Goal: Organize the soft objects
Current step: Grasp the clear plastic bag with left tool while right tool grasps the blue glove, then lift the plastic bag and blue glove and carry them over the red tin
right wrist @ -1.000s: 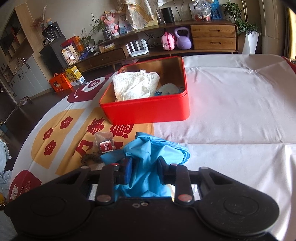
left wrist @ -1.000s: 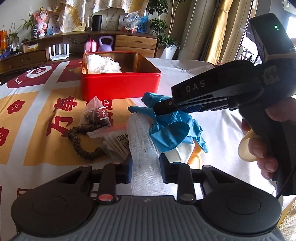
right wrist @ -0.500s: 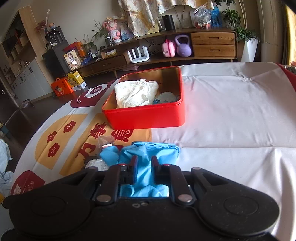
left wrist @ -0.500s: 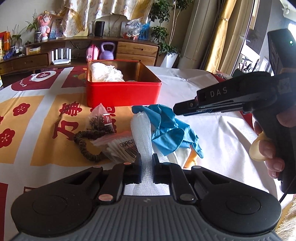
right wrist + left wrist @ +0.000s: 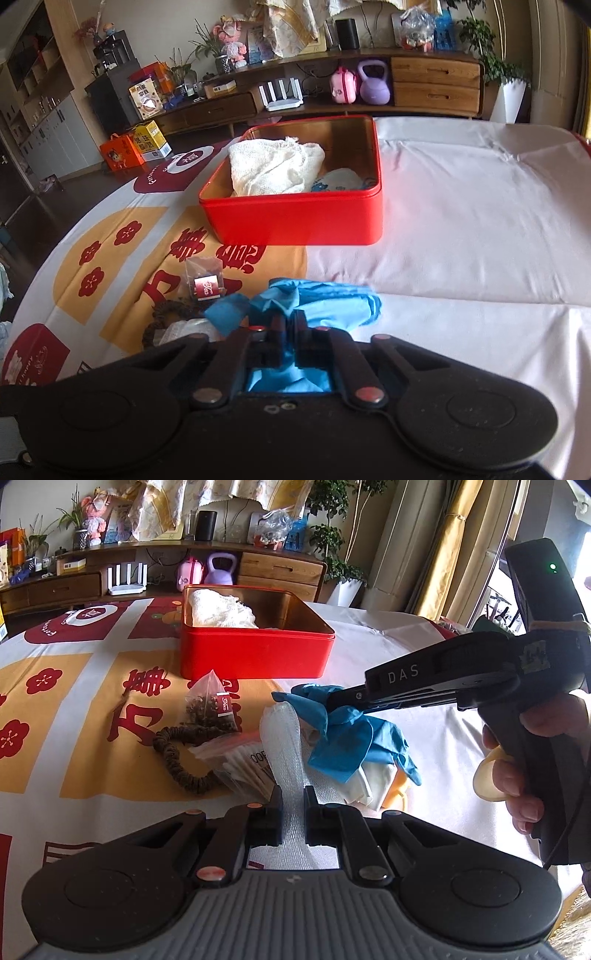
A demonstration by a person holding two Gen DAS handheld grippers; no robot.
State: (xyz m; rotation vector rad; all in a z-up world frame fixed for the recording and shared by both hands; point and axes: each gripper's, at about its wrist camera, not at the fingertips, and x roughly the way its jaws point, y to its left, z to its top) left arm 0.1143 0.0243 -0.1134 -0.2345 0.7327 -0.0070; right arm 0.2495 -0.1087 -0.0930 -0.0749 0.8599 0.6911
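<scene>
A red tin box (image 5: 255, 653) stands on the table; it also shows in the right wrist view (image 5: 295, 218), holding a white cloth (image 5: 273, 170) and a pale blue-printed item (image 5: 340, 180). My left gripper (image 5: 293, 805) is shut on a white mesh gauze strip (image 5: 284, 746) that rises from the pile. My right gripper (image 5: 290, 332) is shut on a blue glove (image 5: 321, 299); in the left wrist view it (image 5: 332, 701) holds the glove (image 5: 351, 742) just above the pile, right of the gauze.
A tea bag pyramid (image 5: 208, 707), a brown hair scrunchie (image 5: 177, 760) and a clear bag of cotton swabs (image 5: 240, 764) lie left of the gauze. White and orange items (image 5: 373, 782) lie under the glove. A sideboard (image 5: 369, 85) stands behind the table.
Both grippers closed: the left on the gauze, the right on the blue glove. The right gripper has lifted the glove slightly, and both views have pulled back a little.
</scene>
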